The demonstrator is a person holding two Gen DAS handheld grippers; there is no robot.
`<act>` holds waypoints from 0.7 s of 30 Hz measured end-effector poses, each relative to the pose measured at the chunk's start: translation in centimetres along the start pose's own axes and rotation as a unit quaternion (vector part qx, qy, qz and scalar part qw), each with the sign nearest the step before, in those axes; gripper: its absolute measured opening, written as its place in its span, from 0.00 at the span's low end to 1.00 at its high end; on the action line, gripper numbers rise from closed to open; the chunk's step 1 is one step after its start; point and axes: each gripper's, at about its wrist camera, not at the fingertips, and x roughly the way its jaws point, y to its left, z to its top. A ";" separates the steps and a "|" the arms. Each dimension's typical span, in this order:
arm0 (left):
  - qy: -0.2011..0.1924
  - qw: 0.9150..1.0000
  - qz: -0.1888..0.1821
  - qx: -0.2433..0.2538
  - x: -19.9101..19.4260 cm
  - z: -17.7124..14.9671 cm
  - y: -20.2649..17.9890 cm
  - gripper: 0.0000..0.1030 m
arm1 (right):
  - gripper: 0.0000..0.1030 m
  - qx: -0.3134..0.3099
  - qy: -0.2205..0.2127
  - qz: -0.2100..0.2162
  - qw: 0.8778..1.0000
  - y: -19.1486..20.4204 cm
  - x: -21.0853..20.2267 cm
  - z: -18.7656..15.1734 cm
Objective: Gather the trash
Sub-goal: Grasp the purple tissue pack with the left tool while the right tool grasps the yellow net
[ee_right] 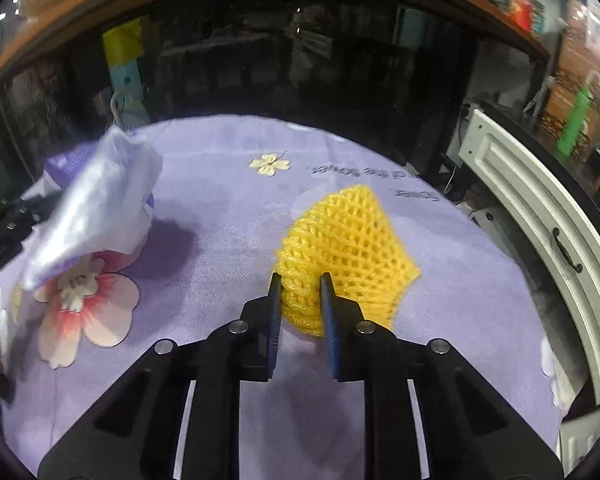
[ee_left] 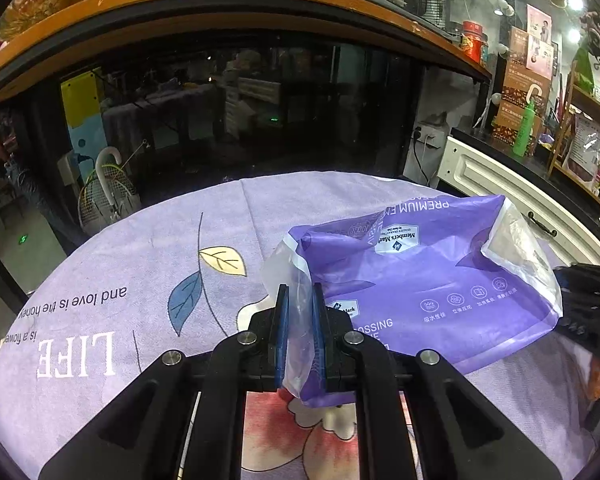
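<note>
A crumpled purple plastic package bag (ee_left: 416, 284) with white print lies on the round table, lifted at its near corner. My left gripper (ee_left: 299, 294) is shut on that clear-edged corner, the blue pads pinching the film. In the right wrist view the same bag (ee_right: 96, 204) hangs raised at the left, with the left gripper's black body (ee_right: 8, 220) behind it. A yellow foam fruit net (ee_right: 348, 248) sits mid-table, and my right gripper (ee_right: 300, 282) is shut on its near edge, squeezing the mesh between both pads. The right gripper's black body (ee_left: 588, 312) shows at the right edge of the left wrist view.
A lilac tablecloth (ee_left: 140, 272) with flowers, leaves and lettering covers the round table. Behind it stands a dark glass-fronted counter (ee_left: 240, 112) under a wooden top. A white cabinet door (ee_right: 540, 216) with a black handle borders the table's right side.
</note>
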 end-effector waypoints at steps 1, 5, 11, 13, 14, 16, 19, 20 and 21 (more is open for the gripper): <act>-0.001 1.000 -0.001 0.003 -0.1 0.0 -0.1 0.11 | 0.18 0.003 -0.001 0.003 1.000 0.0 -0.6 -0.2; -0.003 1.000 -0.004 0.006 -0.9 -0.3 -0.6 0.11 | 0.18 0.005 -0.014 0.007 1.000 -0.5 -4.2 -1.8; -0.004 1.000 -0.017 0.014 -3.7 -1.6 -2.0 0.11 | 0.18 0.020 -0.033 0.031 0.999 -0.6 -9.9 -4.7; -0.005 1.000 -0.022 0.019 -4.8 -2.1 -2.6 0.11 | 0.18 0.022 -0.038 0.035 0.998 -0.4 -11.5 -5.6; -0.007 0.999 -0.024 0.022 -5.7 -2.4 -2.9 0.11 | 0.18 0.020 -0.042 0.034 0.998 -0.2 -12.6 -6.4; -0.009 0.999 -0.028 0.026 -7.1 -3.0 -3.5 0.11 | 0.18 0.019 -0.047 0.033 0.998 0.2 -14.3 -7.6; -0.012 0.999 -0.034 0.034 -9.3 -4.1 -4.6 0.11 | 0.18 0.020 -0.054 0.036 0.998 0.6 -16.7 -9.6; -0.014 0.999 -0.037 0.037 -10.2 -4.5 -5.0 0.11 | 0.18 0.019 -0.057 0.035 0.998 0.7 -17.3 -10.2; -0.014 0.998 -0.040 0.039 -10.9 -4.9 -5.3 0.11 | 0.18 0.019 -0.062 0.033 0.997 0.9 -18.3 -11.0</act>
